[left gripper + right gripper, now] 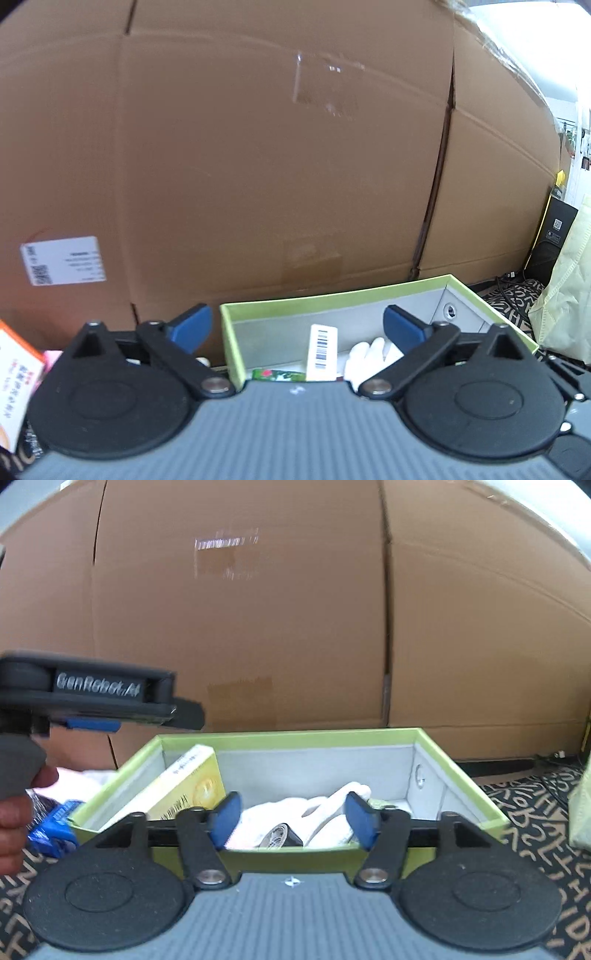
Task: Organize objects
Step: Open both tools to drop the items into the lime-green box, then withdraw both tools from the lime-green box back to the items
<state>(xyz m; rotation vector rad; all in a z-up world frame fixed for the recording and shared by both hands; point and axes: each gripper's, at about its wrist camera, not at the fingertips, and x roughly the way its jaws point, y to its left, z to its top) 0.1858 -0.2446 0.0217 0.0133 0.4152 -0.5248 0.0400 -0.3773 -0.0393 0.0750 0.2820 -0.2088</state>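
A green-rimmed cardboard box (458,771) with grey inner walls sits open on a black floor covering printed with tan letters (535,834), backed close against a wall of big brown cartons (258,627). Inside it lies a white glove (332,805), fingers pointing toward the far right corner, with a small dark roll-like thing (280,836) resting on it; blur keeps me from naming that one. A yellow packet box (192,790) leans tilted against the box's left wall. From the left wrist view a white barcode label (322,345) stands up in the box beside the glove, and a green-and-red wrapper (279,374) lies near the front edge.

The right gripper (291,821) hangs over the box's near rim, its blue pads parted, nothing between them but the glove seen below. The left gripper (297,328) has its jaws spread wide and empty, one pad outside the box's left wall, the other over its inside. In the right wrist view it hovers left of the box, a hand (14,827) on its grip.

Left of the box lie a blue packet (51,827) and an orange-and-white carton (16,380). A pale fabric bag (565,295) stands to the right.
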